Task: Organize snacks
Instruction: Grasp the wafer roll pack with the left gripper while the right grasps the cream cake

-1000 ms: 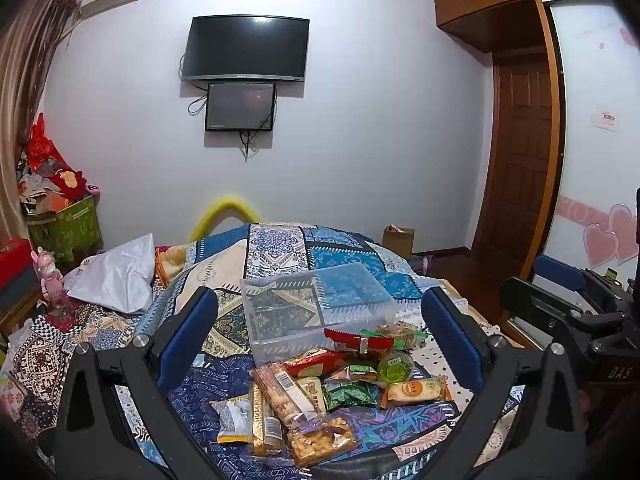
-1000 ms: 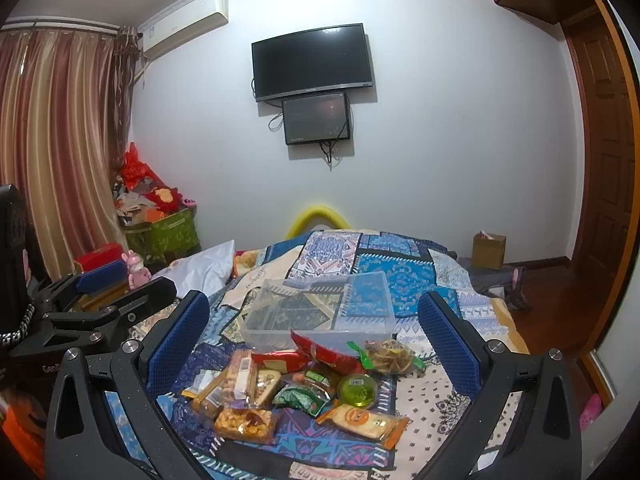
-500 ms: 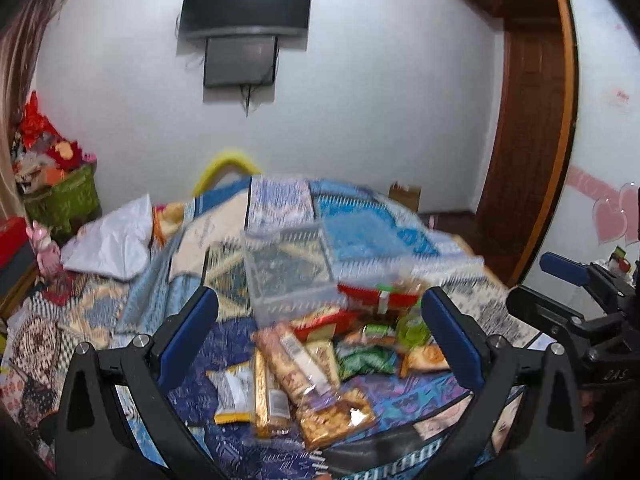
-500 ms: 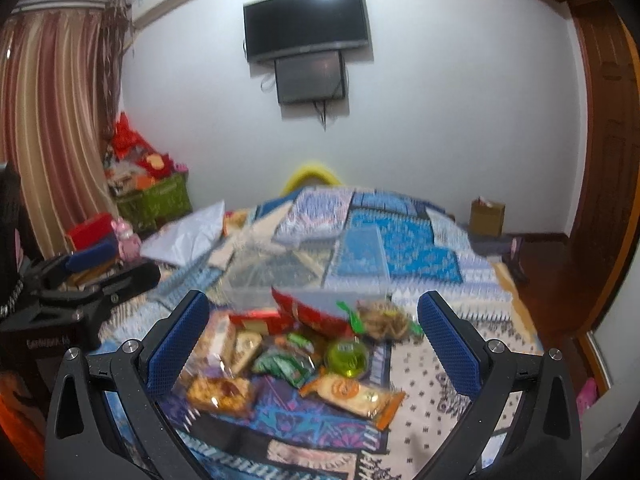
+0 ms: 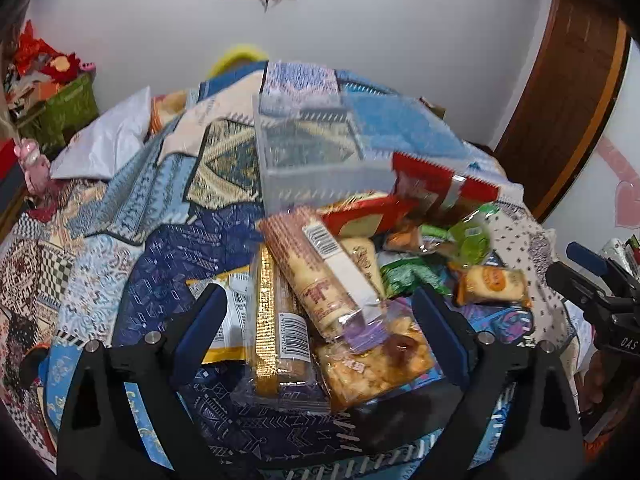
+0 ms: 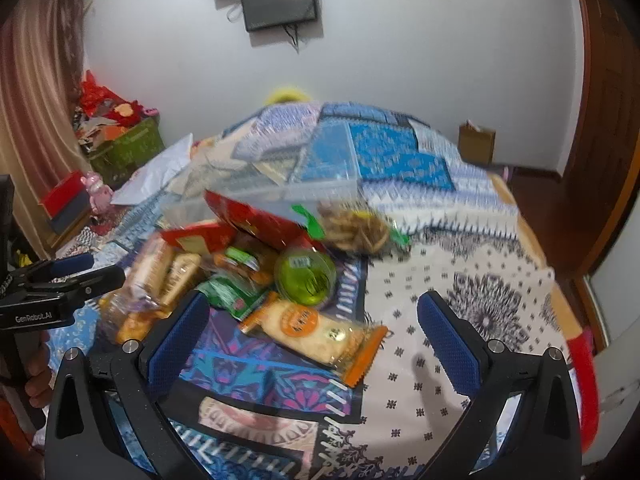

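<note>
A pile of snack packets lies on the patterned bedspread in front of a clear plastic bin [image 5: 320, 160], which also shows in the right wrist view [image 6: 312, 192]. My left gripper [image 5: 320, 320] is open, above a long biscuit pack [image 5: 320, 276], a gold wafer pack [image 5: 276, 320] and a bag of crackers [image 5: 376, 364]. My right gripper [image 6: 316, 324] is open, just above an orange-ended cake packet [image 6: 316, 332]. A green jelly cup [image 6: 306, 276] and a red packet [image 6: 256, 220] lie beyond it.
The bed's right edge [image 6: 560, 280] drops to a wooden floor by a brown door [image 5: 560, 100]. A white pillow [image 5: 108, 140] and a green basket [image 5: 68, 108] sit at the left. A cardboard box [image 6: 476, 144] stands by the far wall.
Both grippers have tilted down and moved forward, closer to the snack pile. The jaws have stayed open. The snacks have not moved.
</note>
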The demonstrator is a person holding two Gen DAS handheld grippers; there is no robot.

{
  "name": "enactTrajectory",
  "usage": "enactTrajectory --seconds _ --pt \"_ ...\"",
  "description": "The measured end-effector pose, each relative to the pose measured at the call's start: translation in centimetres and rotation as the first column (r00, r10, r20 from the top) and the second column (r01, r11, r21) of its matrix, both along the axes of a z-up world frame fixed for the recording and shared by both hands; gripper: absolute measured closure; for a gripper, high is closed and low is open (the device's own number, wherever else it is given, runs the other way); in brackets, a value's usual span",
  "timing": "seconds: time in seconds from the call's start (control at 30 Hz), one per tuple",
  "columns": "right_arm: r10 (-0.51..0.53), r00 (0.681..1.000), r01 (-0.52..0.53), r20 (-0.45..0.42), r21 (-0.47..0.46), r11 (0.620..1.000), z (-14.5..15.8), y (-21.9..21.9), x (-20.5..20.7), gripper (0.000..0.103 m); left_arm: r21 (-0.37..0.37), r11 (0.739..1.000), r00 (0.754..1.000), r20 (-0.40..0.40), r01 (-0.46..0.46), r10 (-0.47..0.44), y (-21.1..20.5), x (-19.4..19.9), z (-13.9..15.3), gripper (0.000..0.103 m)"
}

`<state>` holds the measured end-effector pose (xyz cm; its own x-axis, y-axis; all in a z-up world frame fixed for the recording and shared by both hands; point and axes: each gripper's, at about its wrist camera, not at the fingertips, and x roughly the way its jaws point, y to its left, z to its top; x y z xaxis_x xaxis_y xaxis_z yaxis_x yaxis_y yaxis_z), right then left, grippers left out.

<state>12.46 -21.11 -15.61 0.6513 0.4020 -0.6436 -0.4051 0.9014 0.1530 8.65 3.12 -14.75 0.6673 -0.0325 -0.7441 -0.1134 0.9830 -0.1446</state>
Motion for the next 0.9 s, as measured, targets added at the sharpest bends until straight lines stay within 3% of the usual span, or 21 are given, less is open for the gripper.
enactTrajectory --seconds 0.13,0.3,0.47,0.6,0.83,0.9 --pt "0.028 0.999 -0.028 -0.044 -0.009 1.0 -1.3 0.5 0.8 0.001 -0.021 1.0 1.0 -0.016 0.002 -0.002 0.0 1.3 -0.5 0.01" --pt "0.085 0.991 -0.092 -0.108 -0.066 0.994 -3.1 1.7 2.1 0.003 0.005 1.0 1.0 -0.029 0.006 -0.006 -0.2 3.4 -1.2 0.01" --pt "0.085 0.983 -0.104 -0.163 -0.111 0.988 -4.5 1.9 3.5 0.006 0.01 1.0 0.998 -0.064 -0.003 0.003 0.4 4.9 -2.7 0.019" --pt "0.084 0.977 -0.103 -0.195 -0.09 0.991 -4.8 1.4 3.7 0.014 -0.012 1.0 0.997 -0.073 -0.01 0.009 0.9 5.3 -3.3 0.026" --pt "0.086 0.978 -0.103 -0.188 -0.081 0.991 -4.2 1.0 2.7 0.037 0.014 1.0 0.998 -0.062 -0.016 0.017 1.4 4.4 -3.2 0.057" --pt "0.09 0.976 -0.108 -0.196 -0.081 0.991 -4.0 1.0 2.5 0.044 0.014 1.0 0.998 -0.063 -0.014 0.014 1.7 4.0 -3.1 0.057"
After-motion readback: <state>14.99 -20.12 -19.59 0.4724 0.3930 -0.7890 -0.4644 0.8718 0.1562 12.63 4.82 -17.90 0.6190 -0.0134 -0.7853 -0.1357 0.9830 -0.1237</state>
